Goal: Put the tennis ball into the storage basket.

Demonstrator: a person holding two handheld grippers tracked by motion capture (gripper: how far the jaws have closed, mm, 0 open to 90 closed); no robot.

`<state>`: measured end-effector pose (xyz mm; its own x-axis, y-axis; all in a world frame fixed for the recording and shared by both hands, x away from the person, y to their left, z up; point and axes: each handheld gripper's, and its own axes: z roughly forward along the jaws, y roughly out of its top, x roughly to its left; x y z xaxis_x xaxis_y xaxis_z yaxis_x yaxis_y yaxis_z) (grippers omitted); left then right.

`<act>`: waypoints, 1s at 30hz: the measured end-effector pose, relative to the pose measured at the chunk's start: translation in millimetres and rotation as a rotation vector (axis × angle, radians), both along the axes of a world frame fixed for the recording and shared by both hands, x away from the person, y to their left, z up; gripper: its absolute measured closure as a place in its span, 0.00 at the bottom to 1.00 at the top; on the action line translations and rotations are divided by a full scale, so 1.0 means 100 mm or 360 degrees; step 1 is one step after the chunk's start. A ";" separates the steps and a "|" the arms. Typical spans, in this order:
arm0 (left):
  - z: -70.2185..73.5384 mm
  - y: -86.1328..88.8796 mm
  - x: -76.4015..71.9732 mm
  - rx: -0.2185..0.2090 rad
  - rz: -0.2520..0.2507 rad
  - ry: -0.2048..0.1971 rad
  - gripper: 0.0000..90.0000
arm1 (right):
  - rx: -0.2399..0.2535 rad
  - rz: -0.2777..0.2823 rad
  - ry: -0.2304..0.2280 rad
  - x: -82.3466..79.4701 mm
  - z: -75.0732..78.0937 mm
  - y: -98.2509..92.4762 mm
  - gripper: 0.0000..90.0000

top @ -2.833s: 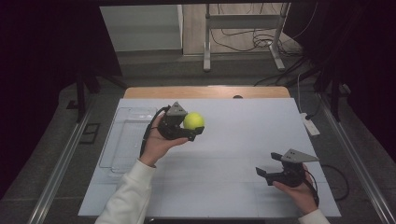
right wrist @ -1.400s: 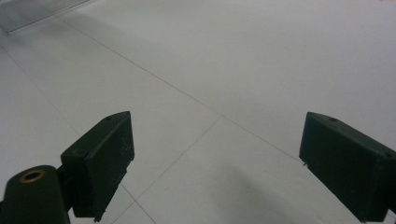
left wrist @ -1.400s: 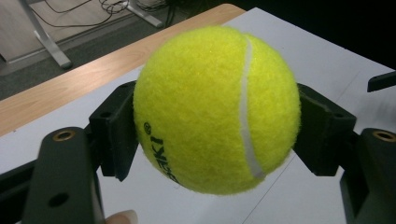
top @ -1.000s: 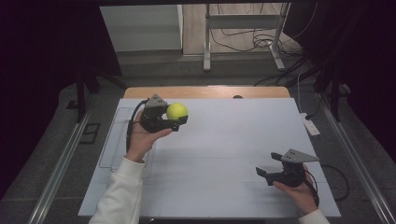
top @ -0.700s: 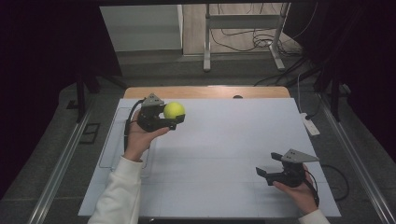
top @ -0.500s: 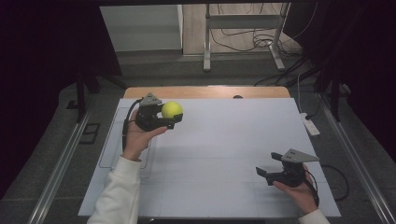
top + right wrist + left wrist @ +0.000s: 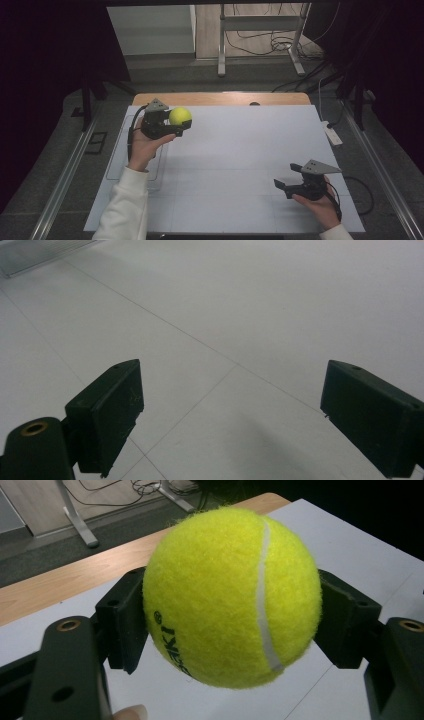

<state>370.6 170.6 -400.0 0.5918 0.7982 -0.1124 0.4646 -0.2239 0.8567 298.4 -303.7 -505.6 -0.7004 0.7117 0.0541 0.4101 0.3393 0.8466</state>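
A white rectangular sheet covers the pale wooden tabletop, whose far edge shows bare. Beyond that table, a grey metal stand rests on light flooring among loose black cables. Either side lies dark.

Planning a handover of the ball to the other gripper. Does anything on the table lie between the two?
Nothing visible does. The left gripper holds the ball; bare white table stretches to the open right gripper.
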 end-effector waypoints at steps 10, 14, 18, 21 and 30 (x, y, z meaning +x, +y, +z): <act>0.02 0.11 0.00 -0.0035 0.0051 -0.0008 0.30 | -0.0002 -0.0002 -0.0001 0.00 0.00 0.00 0.12; 0.01 0.15 0.01 -0.0042 0.0066 -0.0007 0.30 | 0.0000 -0.0001 -0.0004 0.00 0.00 0.00 0.12; -0.01 0.21 0.03 -0.0057 0.0099 0.0002 0.30 | 0.0000 -0.0004 -0.0002 -0.01 0.00 0.00 0.12; -0.01 0.26 0.03 -0.0067 0.0123 0.0002 0.30 | -0.0001 -0.0006 -0.0003 -0.01 0.01 0.00 0.12; -0.03 0.33 0.05 -0.0071 0.0153 0.0007 0.30 | -0.0004 -0.0003 -0.0002 0.00 0.00 0.00 0.12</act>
